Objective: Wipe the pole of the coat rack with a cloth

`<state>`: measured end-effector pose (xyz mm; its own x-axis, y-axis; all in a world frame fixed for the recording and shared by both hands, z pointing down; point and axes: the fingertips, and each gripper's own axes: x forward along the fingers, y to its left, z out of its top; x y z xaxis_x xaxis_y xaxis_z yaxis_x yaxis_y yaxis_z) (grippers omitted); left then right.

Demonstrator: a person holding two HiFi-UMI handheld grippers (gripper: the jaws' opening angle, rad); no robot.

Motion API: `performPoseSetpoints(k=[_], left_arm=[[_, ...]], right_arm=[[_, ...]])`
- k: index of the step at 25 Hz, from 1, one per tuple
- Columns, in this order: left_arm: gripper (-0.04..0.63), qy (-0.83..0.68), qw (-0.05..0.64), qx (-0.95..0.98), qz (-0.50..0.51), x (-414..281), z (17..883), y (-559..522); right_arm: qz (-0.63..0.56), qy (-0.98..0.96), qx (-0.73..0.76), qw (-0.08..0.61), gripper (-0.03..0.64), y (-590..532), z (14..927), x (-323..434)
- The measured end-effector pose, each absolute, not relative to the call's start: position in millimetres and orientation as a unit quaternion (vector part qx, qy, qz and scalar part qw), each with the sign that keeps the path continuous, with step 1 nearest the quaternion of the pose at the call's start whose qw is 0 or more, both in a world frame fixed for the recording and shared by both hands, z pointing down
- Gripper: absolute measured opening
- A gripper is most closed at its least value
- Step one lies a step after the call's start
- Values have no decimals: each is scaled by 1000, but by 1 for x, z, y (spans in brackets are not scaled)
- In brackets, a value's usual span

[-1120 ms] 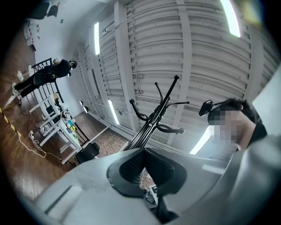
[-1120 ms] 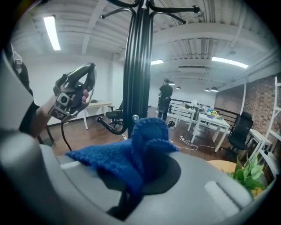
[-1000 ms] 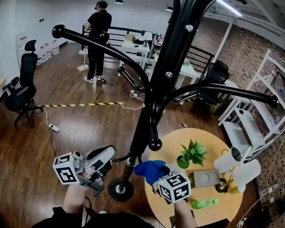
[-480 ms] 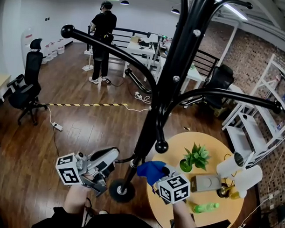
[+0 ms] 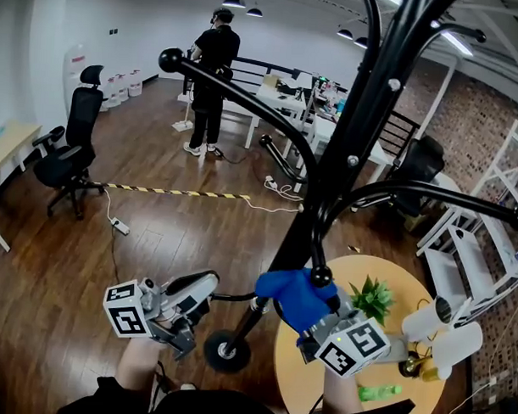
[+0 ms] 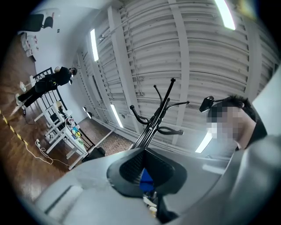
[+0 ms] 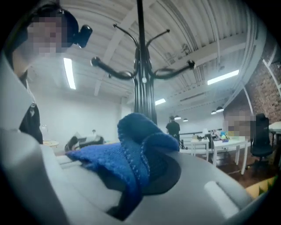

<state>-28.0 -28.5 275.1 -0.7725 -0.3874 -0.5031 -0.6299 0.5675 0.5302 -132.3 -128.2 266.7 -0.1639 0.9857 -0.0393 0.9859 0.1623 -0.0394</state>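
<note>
The black coat rack pole [image 5: 328, 183] rises from its round base [image 5: 227, 351] on the wood floor, with curved hook arms branching off. My right gripper [image 5: 310, 310] is shut on a blue cloth [image 5: 290, 292], which rests against the pole's right side just under a ball-tipped hook [image 5: 322, 275]. In the right gripper view the cloth [image 7: 138, 147] bulges out of the right gripper [image 7: 140, 176], with the pole [image 7: 141, 83] directly behind it. My left gripper [image 5: 204, 285] hovers left of the pole near the base, shut and holding nothing; through the left gripper [image 6: 147, 184] a bit of blue shows.
A round wooden table [image 5: 295, 377] stands right of the base, bearing a potted plant [image 5: 373, 298], a green bottle [image 5: 373, 391] and white lamp shades [image 5: 433, 323]. White shelving [image 5: 474, 252] lines the right wall. An office chair [image 5: 70, 153] and a standing person [image 5: 215, 64] are farther back.
My right gripper has lifted the blue cloth upward along the pole, to just below the ball-tipped hook. The left gripper has stayed about where it was.
</note>
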Motion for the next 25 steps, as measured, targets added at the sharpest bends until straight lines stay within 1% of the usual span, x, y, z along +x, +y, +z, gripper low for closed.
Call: performPoseSetpoints(k=[6, 9, 14, 19, 25], left_arm=[[3, 871, 181, -285, 358, -20, 272, -22], [3, 871, 188, -280, 357, -16, 272, -19], [3, 874, 197, -271, 351, -13, 271, -12], [3, 873, 201, -281, 344, -19, 264, -14], [3, 864, 197, -314, 340, -38, 253, -31]], right_arm=[[-80, 760, 626, 154, 21, -133, 141, -132], [-94, 764, 603, 211, 22, -139, 99, -133], [-138, 755, 585, 262, 22, -170, 54, -132], [-191, 735, 589, 277, 23, -209, 25, -128], [-231, 726, 549, 344, 23, -273, -9, -116]])
